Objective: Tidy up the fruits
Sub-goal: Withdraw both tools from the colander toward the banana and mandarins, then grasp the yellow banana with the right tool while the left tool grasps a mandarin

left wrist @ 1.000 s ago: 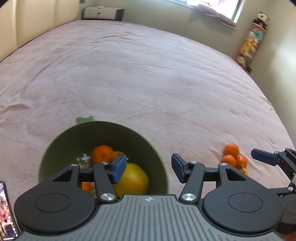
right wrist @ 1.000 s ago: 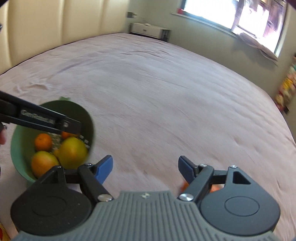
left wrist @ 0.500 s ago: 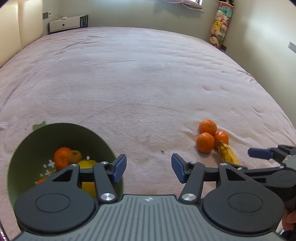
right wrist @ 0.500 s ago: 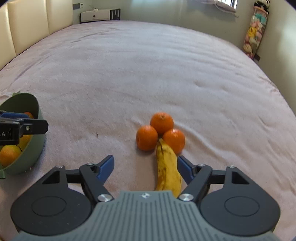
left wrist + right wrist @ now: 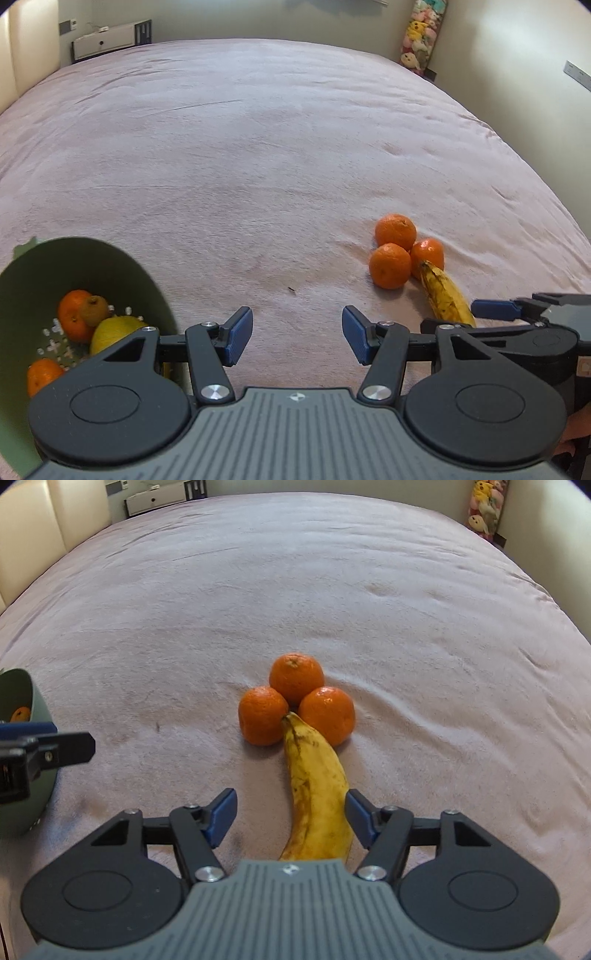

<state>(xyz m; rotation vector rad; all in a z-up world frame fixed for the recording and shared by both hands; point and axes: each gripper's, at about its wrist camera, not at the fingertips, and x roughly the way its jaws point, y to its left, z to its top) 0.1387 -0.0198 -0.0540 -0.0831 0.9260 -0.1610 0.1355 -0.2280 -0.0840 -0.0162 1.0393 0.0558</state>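
The right tool (image 5: pixel 290 818) straddles the banana (image 5: pixel 317 794) on the bed (image 5: pixel 332 590), jaws just closing but not yet clamped; one pad sits at the peel, the other well clear. The left tool (image 5: pixel 297 334) hangs apart and empty beside the green bowl (image 5: pixel 110 258). Next comes the squeeze and lift. Beyond, three oranges (image 5: pixel 295 677) touch the banana's tip.

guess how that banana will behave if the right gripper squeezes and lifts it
The banana is heavily brown-speckled, so it's probably soft and would bruise under a firm squeeze. Its curved shape may let it swivel between the pads. Its tip touches two oranges, which could roll away.
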